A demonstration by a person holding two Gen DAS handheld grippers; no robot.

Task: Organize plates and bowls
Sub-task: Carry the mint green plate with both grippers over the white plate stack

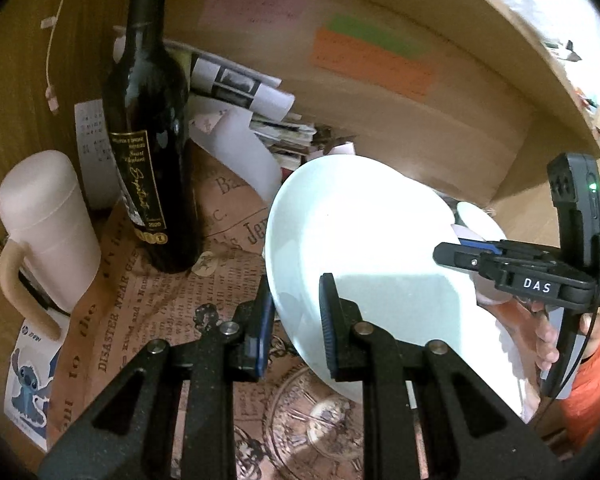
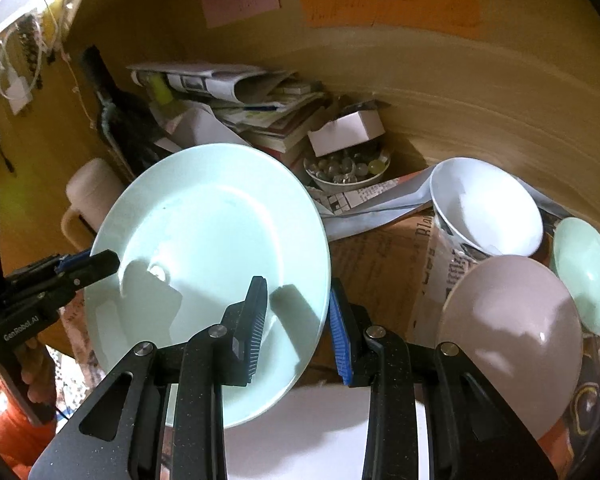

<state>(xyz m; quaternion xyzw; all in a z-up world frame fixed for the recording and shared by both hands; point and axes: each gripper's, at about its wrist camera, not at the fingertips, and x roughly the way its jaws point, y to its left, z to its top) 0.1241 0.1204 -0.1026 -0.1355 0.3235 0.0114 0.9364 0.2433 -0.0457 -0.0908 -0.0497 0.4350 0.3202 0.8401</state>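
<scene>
Plate (image 1: 364,248) hangs tilted above the desk (image 1: 4,184), pinched at opposite rims by my left hand-held gripper (image 1: 296,320) and right hand-held gripper (image 2: 300,320). To its right sit a white bowl (image 2: 488,208), pink bowl (image 2: 512,332) and green bowl (image 2: 588,272).

Warm, dim indoor light is tinting the wood yellow-brown. The pale green plate (image 2: 208,240) is blowing out near white, with hard finger shadows falling across it, so light is coming from above and behind. Fisheye bending is curving the back panel (image 1: 380,92); corners are vignetting black. Sticky notes (image 1: 372,60) are smearing, unreadable. Daylight is flaring at the upper edges.
</scene>
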